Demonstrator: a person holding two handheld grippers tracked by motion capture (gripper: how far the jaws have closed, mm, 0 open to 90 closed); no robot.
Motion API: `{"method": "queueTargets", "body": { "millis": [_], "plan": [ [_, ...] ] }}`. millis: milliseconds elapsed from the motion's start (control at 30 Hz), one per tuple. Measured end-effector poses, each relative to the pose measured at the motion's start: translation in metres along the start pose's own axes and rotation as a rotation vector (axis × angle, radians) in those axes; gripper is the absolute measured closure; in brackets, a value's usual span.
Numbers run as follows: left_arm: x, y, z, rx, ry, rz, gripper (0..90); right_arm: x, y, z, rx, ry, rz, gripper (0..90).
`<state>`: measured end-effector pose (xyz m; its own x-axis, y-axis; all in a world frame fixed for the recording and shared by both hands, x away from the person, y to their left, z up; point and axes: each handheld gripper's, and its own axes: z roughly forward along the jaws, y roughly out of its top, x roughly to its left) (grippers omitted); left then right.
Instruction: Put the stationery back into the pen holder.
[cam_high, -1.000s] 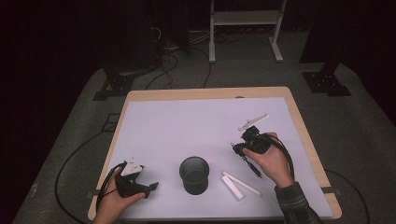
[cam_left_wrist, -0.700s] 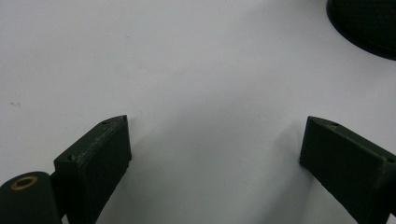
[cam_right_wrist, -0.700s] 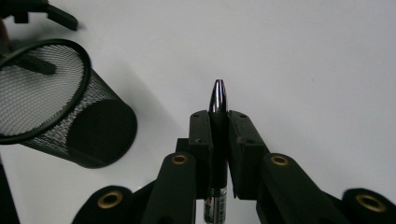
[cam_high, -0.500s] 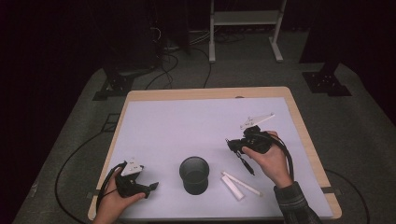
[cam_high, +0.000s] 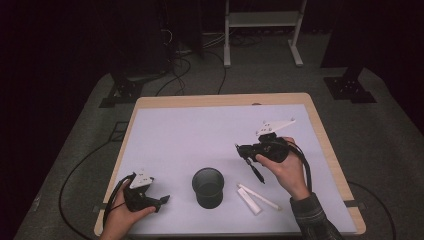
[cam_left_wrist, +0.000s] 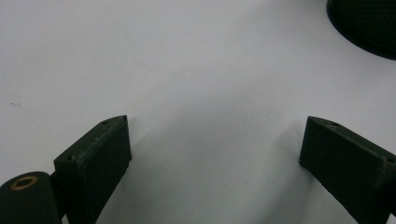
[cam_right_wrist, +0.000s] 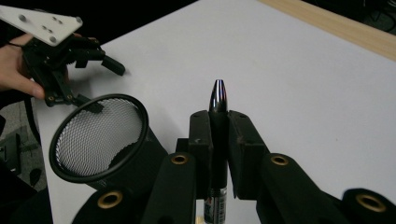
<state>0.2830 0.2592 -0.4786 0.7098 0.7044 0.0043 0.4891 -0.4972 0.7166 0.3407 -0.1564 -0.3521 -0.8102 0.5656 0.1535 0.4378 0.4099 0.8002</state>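
My right gripper (cam_high: 243, 150) (cam_right_wrist: 218, 126) is shut on a black pen (cam_right_wrist: 218, 135) with a silver tip, held above the white table top. In the high view the pen (cam_high: 256, 171) hangs down out of the jaws toward me, right of the black mesh cup (cam_high: 208, 186). The mesh cup (cam_right_wrist: 100, 140) stands upright, its mouth open. My left gripper (cam_high: 162, 200) (cam_left_wrist: 212, 140) rests low at the table's front left, open, with bare table between its jaws. The cup's edge (cam_left_wrist: 364, 23) sits at the top right of the left gripper view.
Two white sticks (cam_high: 255, 197) lie on the table right of the cup, near the front edge. The white table top (cam_high: 200, 135) has a wooden rim (cam_high: 220, 100). Cables and a stand's legs (cam_high: 260, 30) are on the floor behind the table.
My right gripper has lifted and shifted left with the pen, its jaws turning toward the cup. My left gripper has stayed put.
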Motion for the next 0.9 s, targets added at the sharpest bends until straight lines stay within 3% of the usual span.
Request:
{"method": "queueTargets", "body": {
  "millis": [367, 900],
  "plan": [
    [0.000, 0.000, 0.000, 0.004, 0.000, 0.005, 7.9, 0.016, 0.021, -0.001, -0.065, 0.048, -0.044, 79.8],
    [0.000, 0.000, 0.000, 0.003, 0.001, 0.006, 7.9, 0.033, 0.043, 0.008, -0.102, 0.093, -0.075, 79.8]
  ]
}}
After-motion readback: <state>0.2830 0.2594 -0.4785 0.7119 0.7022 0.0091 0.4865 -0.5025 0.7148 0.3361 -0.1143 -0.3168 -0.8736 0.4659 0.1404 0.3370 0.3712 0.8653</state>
